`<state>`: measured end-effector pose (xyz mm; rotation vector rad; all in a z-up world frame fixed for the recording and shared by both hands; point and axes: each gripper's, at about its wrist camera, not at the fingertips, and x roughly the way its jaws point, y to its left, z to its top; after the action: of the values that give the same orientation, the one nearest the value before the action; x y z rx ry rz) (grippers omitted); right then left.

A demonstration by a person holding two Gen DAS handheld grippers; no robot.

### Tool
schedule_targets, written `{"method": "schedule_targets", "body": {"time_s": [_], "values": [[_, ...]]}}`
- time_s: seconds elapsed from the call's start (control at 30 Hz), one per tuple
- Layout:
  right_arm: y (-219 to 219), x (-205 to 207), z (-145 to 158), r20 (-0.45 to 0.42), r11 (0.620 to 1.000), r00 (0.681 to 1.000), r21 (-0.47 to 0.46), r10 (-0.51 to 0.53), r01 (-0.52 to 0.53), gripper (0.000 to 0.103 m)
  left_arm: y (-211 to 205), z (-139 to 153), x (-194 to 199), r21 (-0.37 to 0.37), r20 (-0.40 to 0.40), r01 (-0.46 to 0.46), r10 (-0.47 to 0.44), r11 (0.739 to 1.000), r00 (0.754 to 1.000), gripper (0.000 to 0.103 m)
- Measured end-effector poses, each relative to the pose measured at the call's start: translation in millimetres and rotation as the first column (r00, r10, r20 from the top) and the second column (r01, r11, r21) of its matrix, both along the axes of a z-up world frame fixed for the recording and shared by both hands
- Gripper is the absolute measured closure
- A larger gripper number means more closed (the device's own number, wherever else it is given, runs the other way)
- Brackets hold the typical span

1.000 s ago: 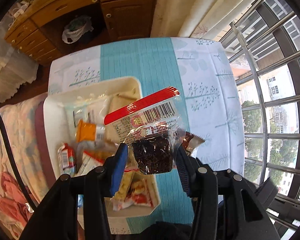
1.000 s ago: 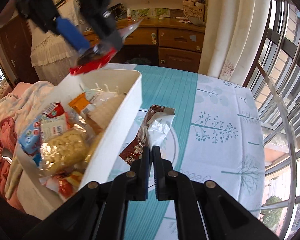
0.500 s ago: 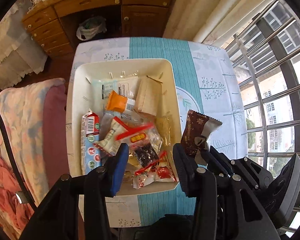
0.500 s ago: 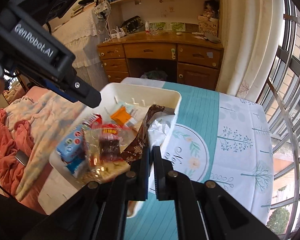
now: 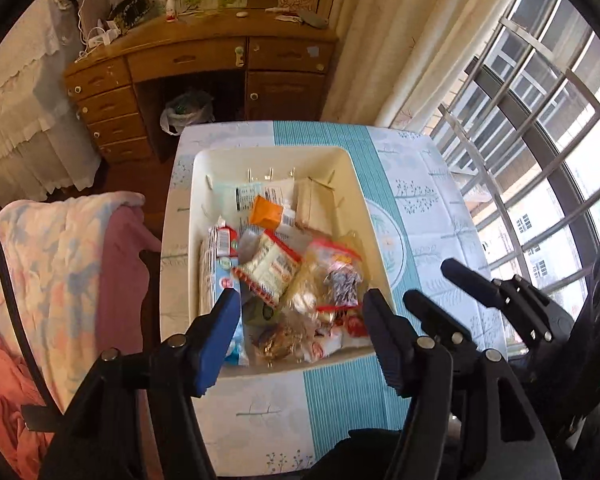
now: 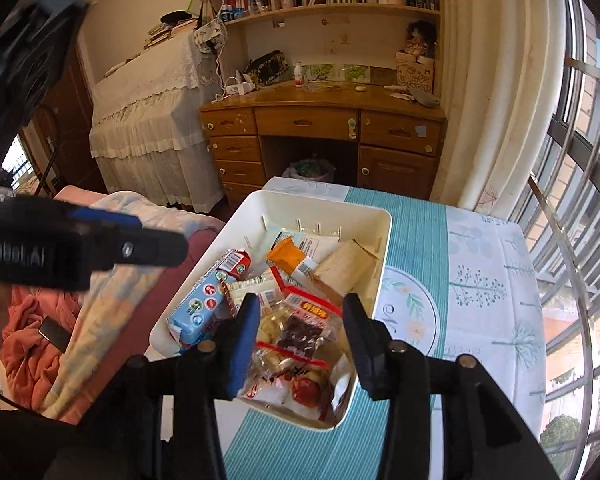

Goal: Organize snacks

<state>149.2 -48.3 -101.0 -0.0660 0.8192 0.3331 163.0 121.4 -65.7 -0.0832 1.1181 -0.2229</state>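
Note:
A white bin (image 5: 380, 256) (image 6: 382, 248) stands on the table, filled with several snack packets. Among them are an orange packet (image 5: 266, 213) (image 6: 286, 255), a blue and white box (image 6: 198, 312), a beige packet (image 5: 314, 208) (image 6: 342, 270) and a clear packet with a red band and dark pieces (image 5: 342, 276) (image 6: 304, 330). My left gripper (image 5: 300, 320) is open and empty above the bin's near end. My right gripper (image 6: 298, 324) is open and empty above the same end; it also shows in the left wrist view (image 5: 448, 288) at the right.
The table has a teal and white cloth (image 6: 480, 280). A bed with a pink and floral blanket (image 5: 60, 264) lies to the left. A wooden desk (image 6: 324, 124) stands beyond the table, a curtain (image 6: 496, 92) and barred window (image 5: 540, 152) to the right.
My left gripper let the red-banded packet drop into the bin. My right gripper opened; the brown packet it held is gone from it. Both grippers rose and drew back.

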Motion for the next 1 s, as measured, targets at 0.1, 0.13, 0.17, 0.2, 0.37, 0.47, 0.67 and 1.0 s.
{"method": "schedule_targets", "body": {"time_s": [0.1,0.13,0.17,0.2,0.37,0.47,0.67,1.0], "values": [[-3,-15,-8,-0.051,0.998,0.997,-0.017,-0.063,0.062,0.051,6,-7,-15,-0.018,-0.001,0.006,-0.006,1.000,1.000,0.039],[-4,-20,-11,-0.070,0.997,0.994,-0.021,-0.081,0.079,0.048,7,-9,-21,-0.019,0.007,0.012,-0.011,1.000,1.000,0.038],[-6,-25,-12,-0.087,0.995,0.992,-0.025,-0.094,0.092,0.046,10,-9,-26,-0.017,0.019,0.013,-0.012,1.000,1.000,0.035],[-9,-32,-13,-0.102,0.993,0.988,-0.033,-0.115,0.113,0.046,12,-9,-31,-0.016,0.032,0.009,-0.009,1.000,0.999,0.034],[-24,-59,-6,-0.119,0.977,0.972,-0.078,-0.205,0.196,0.039,23,2,-58,-0.052,0.105,0.001,0.004,0.999,0.994,0.031],[-34,-71,13,-0.116,0.976,0.970,-0.062,-0.214,0.208,0.031,21,16,-68,-0.055,0.137,0.000,0.007,0.998,0.991,0.022],[-50,-88,46,-0.104,0.981,0.976,-0.023,-0.191,0.190,0.016,1,47,-86,-0.075,0.201,0.017,-0.002,0.997,0.980,0.012],[-90,-127,69,-0.148,0.993,0.982,-0.003,-0.115,0.116,0.007,-91,71,-124,-0.049,0.255,0.040,-0.026,0.998,0.967,0.005]]}}
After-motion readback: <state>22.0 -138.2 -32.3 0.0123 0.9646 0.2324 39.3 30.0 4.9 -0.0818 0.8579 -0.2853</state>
